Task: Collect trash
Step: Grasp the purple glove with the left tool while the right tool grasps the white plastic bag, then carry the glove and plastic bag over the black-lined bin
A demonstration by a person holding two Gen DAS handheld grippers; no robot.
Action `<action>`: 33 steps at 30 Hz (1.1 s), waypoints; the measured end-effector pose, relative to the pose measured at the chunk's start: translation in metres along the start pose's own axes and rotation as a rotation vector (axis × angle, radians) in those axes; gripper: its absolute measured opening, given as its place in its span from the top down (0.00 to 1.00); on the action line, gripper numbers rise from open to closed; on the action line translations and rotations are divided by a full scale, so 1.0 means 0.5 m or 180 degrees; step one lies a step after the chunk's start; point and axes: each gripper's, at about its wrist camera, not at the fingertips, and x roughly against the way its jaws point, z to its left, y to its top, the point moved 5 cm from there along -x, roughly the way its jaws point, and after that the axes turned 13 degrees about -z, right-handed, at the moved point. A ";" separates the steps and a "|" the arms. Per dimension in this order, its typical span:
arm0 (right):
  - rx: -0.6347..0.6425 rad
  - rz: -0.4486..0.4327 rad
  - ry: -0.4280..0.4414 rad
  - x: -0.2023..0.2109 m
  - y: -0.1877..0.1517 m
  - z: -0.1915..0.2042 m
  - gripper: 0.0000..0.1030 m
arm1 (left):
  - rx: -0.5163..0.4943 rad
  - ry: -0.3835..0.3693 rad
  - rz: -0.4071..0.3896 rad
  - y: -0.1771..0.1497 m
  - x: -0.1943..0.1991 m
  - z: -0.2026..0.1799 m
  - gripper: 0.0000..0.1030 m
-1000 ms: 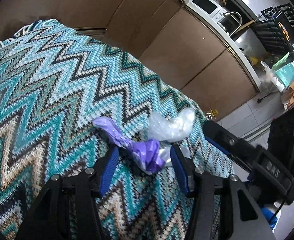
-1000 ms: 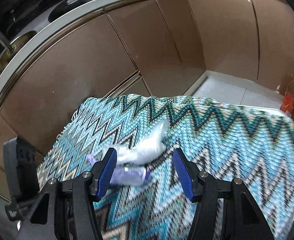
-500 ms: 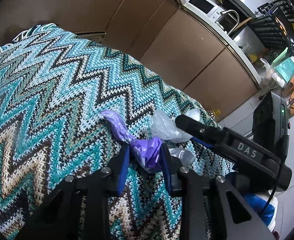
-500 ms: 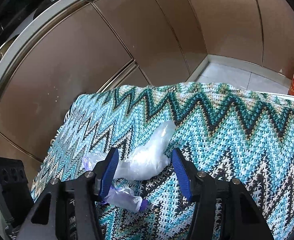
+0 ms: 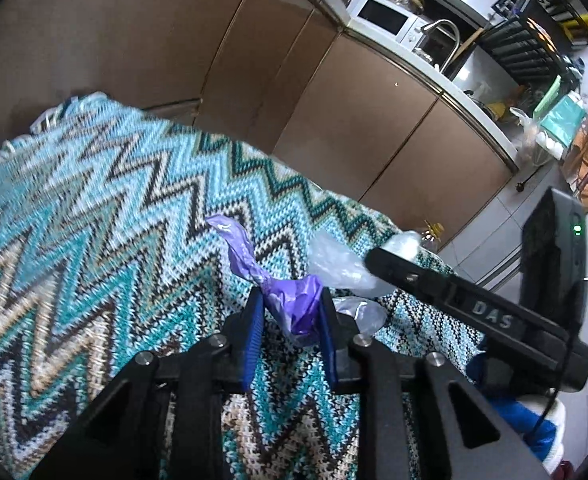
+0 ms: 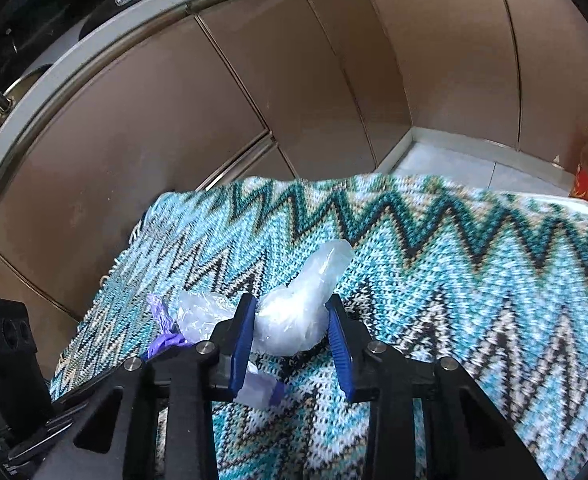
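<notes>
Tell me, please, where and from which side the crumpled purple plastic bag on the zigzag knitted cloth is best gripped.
Grip the crumpled purple plastic bag at its bunched near end, coming from the near side, angled downward. That end is bulky enough to pinch; the twisted tail tapers away. The left tool already clamps there.

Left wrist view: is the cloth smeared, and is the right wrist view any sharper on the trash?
Left wrist view: the zigzag cloth is motion-blurred at left, the purple bag sharp. Right wrist view: the clear bag is crisp, the far cloth edge soft, cabinets bowed by the fisheye.
</notes>
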 end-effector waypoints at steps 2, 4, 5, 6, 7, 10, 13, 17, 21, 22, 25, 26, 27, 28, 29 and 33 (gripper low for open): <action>0.0027 -0.0085 -0.0017 0.030 0.010 0.009 0.69 | -0.0017 -0.0008 -0.0029 0.004 0.014 -0.006 0.77; 0.0062 -0.0157 -0.0035 0.061 0.018 0.018 0.69 | -0.0075 -0.0027 -0.0078 0.009 0.039 -0.017 0.77; 0.0093 -0.0193 -0.0054 0.078 0.020 0.022 0.69 | -0.0127 -0.0001 -0.0125 0.011 0.055 -0.023 0.77; 0.0123 -0.0227 -0.0069 0.097 0.022 0.026 0.69 | -0.0178 0.0003 -0.0178 0.014 0.073 -0.030 0.77; 0.0143 -0.0250 -0.0078 0.111 0.022 0.030 0.69 | -0.0219 0.0002 -0.0221 0.016 0.091 -0.037 0.77; 0.0228 -0.0333 -0.0116 0.171 0.017 0.044 0.69 | -0.0313 0.0002 -0.0274 0.015 0.145 -0.057 0.76; 0.0300 -0.0424 -0.0151 0.243 0.003 0.058 0.69 | -0.0364 0.0003 -0.0313 0.013 0.205 -0.078 0.76; 0.0416 -0.0509 -0.0219 0.332 -0.025 0.077 0.69 | -0.0530 0.0088 -0.0342 0.002 0.275 -0.104 0.76; 0.0530 -0.0548 -0.0293 0.409 -0.058 0.092 0.69 | -0.0741 0.0189 -0.0426 -0.014 0.336 -0.135 0.76; 0.0560 -0.0548 -0.0311 0.423 -0.066 0.096 0.69 | -0.0795 0.0212 -0.0455 -0.018 0.354 -0.144 0.76; 0.0649 -0.0565 -0.0373 0.471 -0.090 0.105 0.69 | -0.0895 0.0212 -0.0494 -0.031 0.392 -0.166 0.76; 0.0658 -0.0572 -0.0386 0.482 -0.096 0.107 0.69 | -0.0945 0.0213 -0.0512 -0.036 0.407 -0.176 0.76; 0.0666 -0.0586 -0.0403 0.499 -0.103 0.109 0.69 | -0.0979 0.0204 -0.0529 -0.040 0.416 -0.182 0.76; 0.0668 -0.0600 -0.0417 0.515 -0.110 0.110 0.69 | -0.1027 0.0195 -0.0559 -0.044 0.430 -0.193 0.76; 0.0668 -0.0612 -0.0427 0.530 -0.117 0.110 0.69 | -0.1064 0.0192 -0.0577 -0.046 0.439 -0.199 0.76; 0.0672 -0.0654 -0.0455 0.575 -0.141 0.115 0.69 | -0.1215 0.0181 -0.0641 -0.067 0.482 -0.237 0.76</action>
